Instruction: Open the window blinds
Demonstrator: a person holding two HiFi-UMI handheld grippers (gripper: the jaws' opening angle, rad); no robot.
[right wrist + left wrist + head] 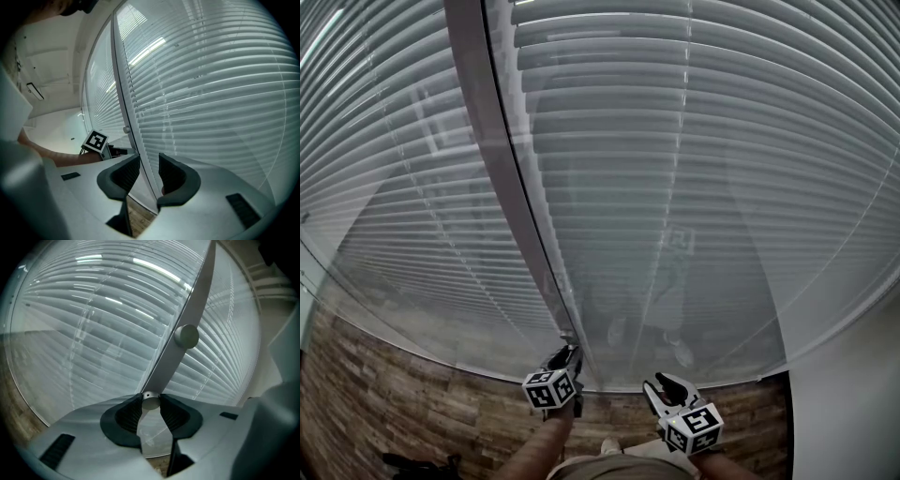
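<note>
Your left tongs [151, 400] pinch the small round grey knob [150, 403] to tilt the white slatted blinds [117, 324]; right tongs [144, 169] idle, narrow, empty.

My pads [128, 415] are matt black and ribbed, rubbery to look at, set in a smooth pale grey plastic housing [84, 432]. The knob [151, 402] between them is dull silver metal. So is the flat grey frame bar [197, 301] (satin, no glare). The glass [694, 281] is glossy and carries reflections; the blind slats [675, 112] behind it look smooth, pale and matt. The floor [394, 394] is grainy brown wood planking. The marker cube [551, 389] has flat matt print.
</note>
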